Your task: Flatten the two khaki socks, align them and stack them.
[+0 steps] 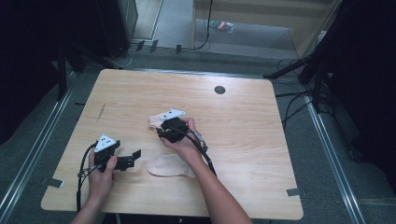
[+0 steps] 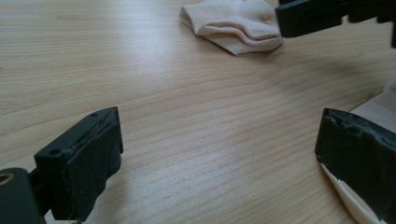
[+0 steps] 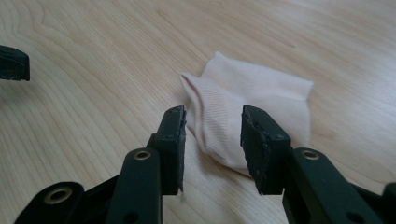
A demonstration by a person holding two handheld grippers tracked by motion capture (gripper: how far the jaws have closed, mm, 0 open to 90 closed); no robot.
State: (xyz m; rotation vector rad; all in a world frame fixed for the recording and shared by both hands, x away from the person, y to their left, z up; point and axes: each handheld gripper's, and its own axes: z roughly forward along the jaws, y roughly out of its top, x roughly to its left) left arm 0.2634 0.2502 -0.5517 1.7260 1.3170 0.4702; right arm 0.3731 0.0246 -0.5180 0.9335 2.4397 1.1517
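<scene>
Two pale pink socks lie on the wooden table [image 1: 243, 135]. One is folded near the middle [image 1: 155, 120], the other lies flat nearer the front edge [image 1: 169, 166]. My right gripper [image 1: 160, 129] points at the folded sock [image 3: 261, 98]; its jaws [image 3: 212, 126] stand a little apart at the sock's near edge, and the pads do not press on it. At the left, my left gripper [image 1: 134, 157] rests low, wide open [image 2: 219, 140] over bare wood. The flat sock [image 2: 380, 105] lies by its right jaw. The folded sock [image 2: 233, 25] and the right gripper [image 2: 317, 16] lie beyond.
A dark round grommet [image 1: 219, 89] sits near the table's far edge. Black stands and cables [image 1: 299, 100] crowd the floor to the right, with dark equipment [image 1: 114, 23] beyond the far left corner. One jaw of the left gripper [image 3: 13, 63] shows at the left edge of the right gripper view.
</scene>
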